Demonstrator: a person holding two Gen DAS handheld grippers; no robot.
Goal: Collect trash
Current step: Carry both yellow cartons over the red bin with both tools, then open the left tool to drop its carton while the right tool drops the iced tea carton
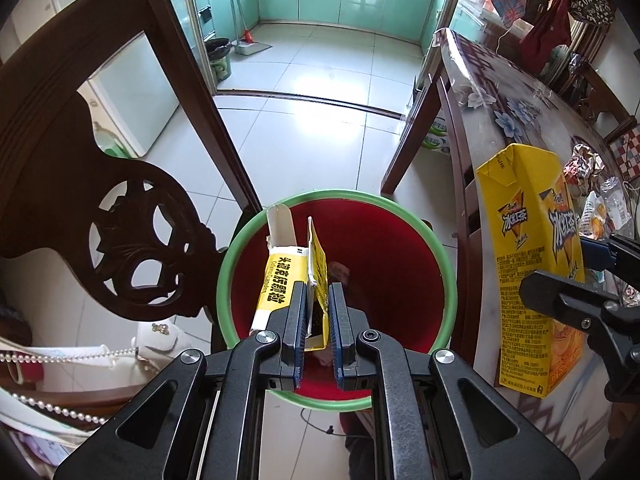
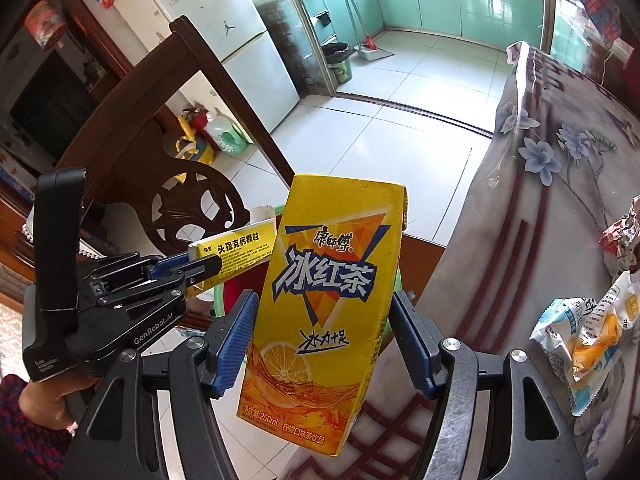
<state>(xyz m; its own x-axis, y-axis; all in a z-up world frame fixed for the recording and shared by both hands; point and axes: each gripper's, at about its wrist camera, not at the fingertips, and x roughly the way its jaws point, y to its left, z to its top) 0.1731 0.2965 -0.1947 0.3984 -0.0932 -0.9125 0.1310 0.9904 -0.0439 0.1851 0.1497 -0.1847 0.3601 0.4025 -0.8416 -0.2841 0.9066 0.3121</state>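
- The left gripper (image 1: pixel 318 320) pinched a flattened medicine box (image 1: pixel 280 280) over the red bin (image 1: pixel 400 248).
- The right gripper (image 2: pixel 320 336) clamped the tea carton (image 2: pixel 324 300) by its sides, beside the table (image 2: pixel 540 200).
- Both looked light, crushable cardboard; gentle mid-body holds seemed wise.

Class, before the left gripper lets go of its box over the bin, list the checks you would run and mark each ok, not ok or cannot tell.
1. Medicine box held by the left gripper: ok, jaws closed on its flap.
2. Box above the bin opening: ok, it hangs inside the green rim.
3. Room in the bin: ok, red interior mostly bare.
4. Tea carton secure in the right gripper: ok, pads press both sides.
5. Right gripper clear of the drop path: ok, it is off to the side over the table.
6. Carton empty: cannot tell.
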